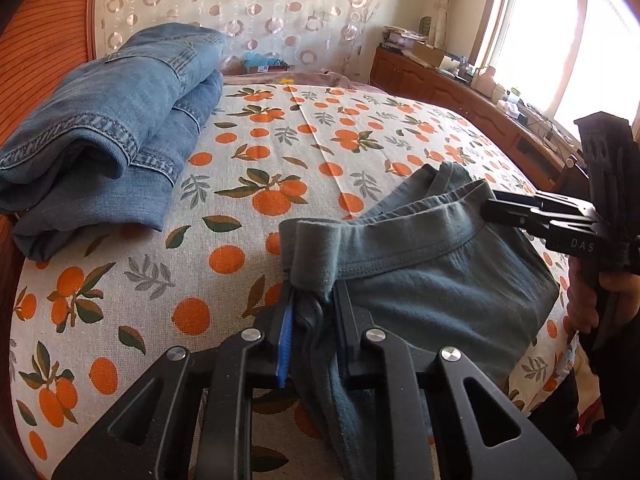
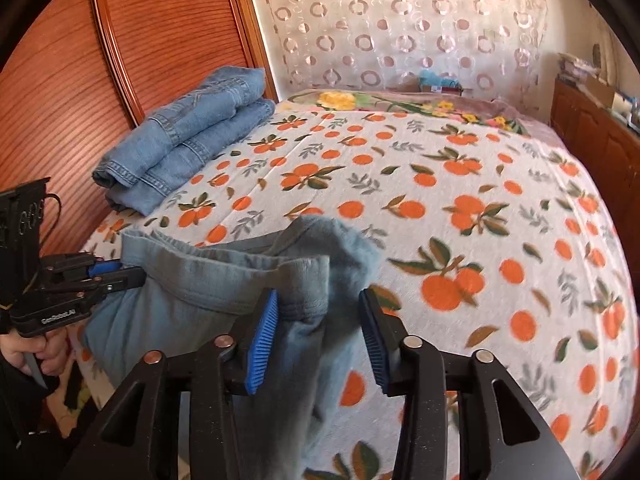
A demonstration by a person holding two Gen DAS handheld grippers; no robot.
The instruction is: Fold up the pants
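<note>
grey-green soft knit, the pants (image 1: 420,276) hang at the near edge of the bed (image 1: 248,216), lifted by the waistband with the legs dropping below out of view. the left tongs (image 1: 310,312) are closed tight on one end of the waistband, a bunch of cloth squeezed between the blue pads. the right tongs (image 2: 318,328) sit at the other end; in their own view the jaws stand clearly apart, with the waistband and a fold of cloth draped between them and touching the left pad only, so they look loosened and not pinching, though from the left wrist view the jaw gap cannot be told. holding both waistband ends apart and level keeps the top edge stretched, which probably serves to let the legs hang straight before laying the garment flat on the orange-print sheet. a pair of folded jeans (image 2: 188,136) lies well apart by the wooden headboard (image 2: 120,60), likely set there as a finished piece to leave the middle of the bed free
</note>
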